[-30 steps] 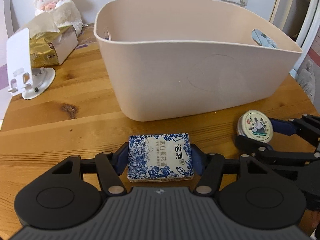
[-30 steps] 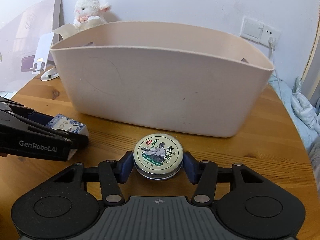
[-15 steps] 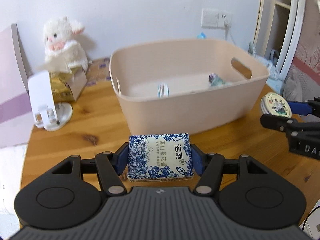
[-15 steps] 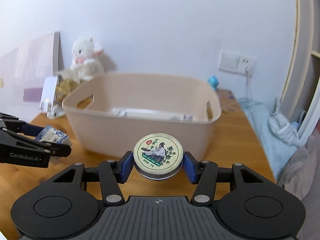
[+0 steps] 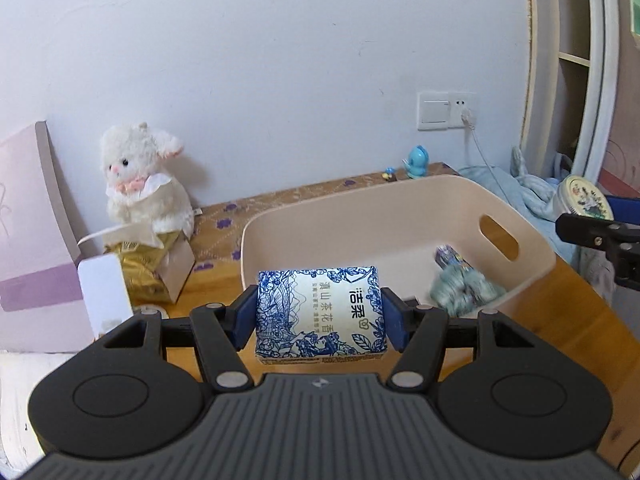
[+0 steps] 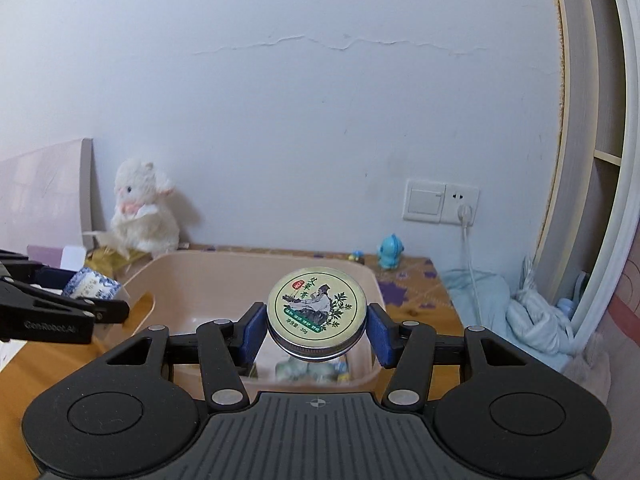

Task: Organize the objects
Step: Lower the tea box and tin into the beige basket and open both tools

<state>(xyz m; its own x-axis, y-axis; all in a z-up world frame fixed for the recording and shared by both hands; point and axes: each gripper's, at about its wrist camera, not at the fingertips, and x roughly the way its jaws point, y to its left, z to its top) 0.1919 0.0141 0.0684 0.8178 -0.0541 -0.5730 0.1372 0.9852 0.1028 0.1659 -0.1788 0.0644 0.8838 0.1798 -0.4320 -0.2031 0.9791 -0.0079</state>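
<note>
— Beige bin in the middle of the wooden surface: how full is it?

— Partly. In the left view a crinkled blue-green packet lies at the bin's right end, below the handle slot. The right view shows blurred things on the bin floor under the tin, too soft to name.

— And what is in hand?

— Two items, both up in the air. The left gripper has its fingers clamped on the short sides of a blue-and-white pack, held in front of the bin's near wall, above the rim as far as I can judge. The right gripper has its fingers clamped on a round tin, lid facing the camera, and it hangs over the open bin.

— So neither is dropped yet?

— No. I judge the task to be well along: some things are in, two are being carried, and each needs only to be brought over the opening and let go.

— Anything else left to sort?

— Hard to say. A plush lamb, a gold box and a white stand sit to the left, near the wall; a blue toy stands behind the bin. Whether those belong in it, I cannot tell.
</note>
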